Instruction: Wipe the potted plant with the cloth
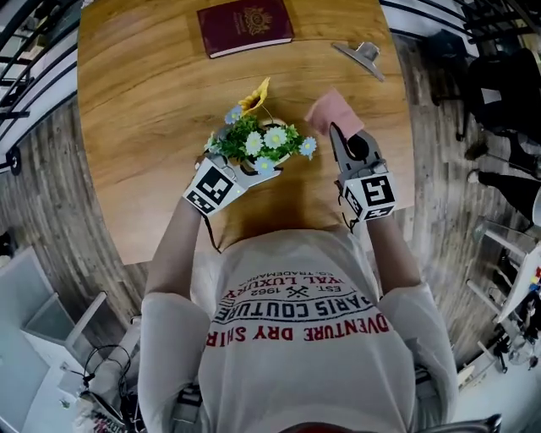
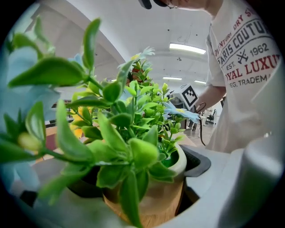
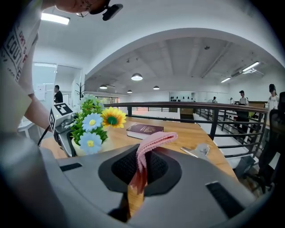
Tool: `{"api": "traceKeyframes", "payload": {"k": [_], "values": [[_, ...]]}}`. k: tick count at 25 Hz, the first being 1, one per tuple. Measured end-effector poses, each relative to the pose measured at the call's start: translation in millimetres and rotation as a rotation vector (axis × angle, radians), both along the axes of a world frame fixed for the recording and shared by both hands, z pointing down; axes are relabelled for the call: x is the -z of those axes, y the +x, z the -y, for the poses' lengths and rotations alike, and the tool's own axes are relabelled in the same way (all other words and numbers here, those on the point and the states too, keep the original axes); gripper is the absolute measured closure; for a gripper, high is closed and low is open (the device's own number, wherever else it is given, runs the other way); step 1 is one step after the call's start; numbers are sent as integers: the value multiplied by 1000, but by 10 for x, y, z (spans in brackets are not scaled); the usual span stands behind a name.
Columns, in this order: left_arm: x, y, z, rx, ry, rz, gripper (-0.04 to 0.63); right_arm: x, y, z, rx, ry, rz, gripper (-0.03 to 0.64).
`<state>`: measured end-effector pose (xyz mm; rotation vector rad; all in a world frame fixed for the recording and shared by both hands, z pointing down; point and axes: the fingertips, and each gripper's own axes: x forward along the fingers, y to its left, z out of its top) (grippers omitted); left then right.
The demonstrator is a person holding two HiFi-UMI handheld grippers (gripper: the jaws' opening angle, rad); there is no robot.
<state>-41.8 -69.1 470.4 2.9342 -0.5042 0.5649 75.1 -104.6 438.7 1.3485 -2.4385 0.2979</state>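
Observation:
A small potted plant (image 1: 258,142) with green leaves, blue daisies and a yellow sunflower stands near the front of the wooden table (image 1: 152,101). My left gripper (image 1: 254,173) is shut on its pale pot (image 2: 156,196), whose rim sits between the jaws in the left gripper view. My right gripper (image 1: 338,139) is just right of the plant, shut on a pink cloth (image 1: 331,110). That cloth (image 3: 149,144) sticks up out of the closed jaws and folds over to the right. The plant (image 3: 93,124) shows at the left of the right gripper view.
A dark red book (image 1: 245,25) lies at the table's far edge, and a metal clip (image 1: 362,56) at the far right. A black railing (image 3: 213,116) runs behind the table. Several people stand far off beyond it.

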Motion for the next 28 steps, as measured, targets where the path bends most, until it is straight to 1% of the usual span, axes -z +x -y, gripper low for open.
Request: {"api": "traceKeyframes", "payload": {"k": [3, 6, 11, 14, 17, 19, 22, 25, 28], "values": [[-205, 134, -51, -32, -19, 12, 66, -119, 124, 21, -19, -22, -2, 581], [-415, 211, -85, -51, -41, 62, 66, -208, 240, 47, -49, -55, 35, 580], [-540, 302, -66, -61, -16, 90, 66, -273, 341, 86, -71, -95, 85, 581], [-560, 300, -86, -46, -34, 68, 66, -300, 366, 73, -77, -133, 125, 581], [-594, 305, -84, -33, -59, 36, 66, -325, 380, 104, -69, -143, 137, 580], [-649, 282, -85, -19, -69, 51, 66, -339, 351, 126, -55, -143, 137, 580], [-727, 267, -79, 7, -60, 117, 66, -348, 286, 150, -37, -142, 134, 580], [-721, 250, -52, 52, -56, 112, 64, -358, 203, 150, -21, -135, 122, 580], [-703, 165, -38, 115, -54, 85, 64, -358, 110, 138, 8, -116, 97, 580]]}}
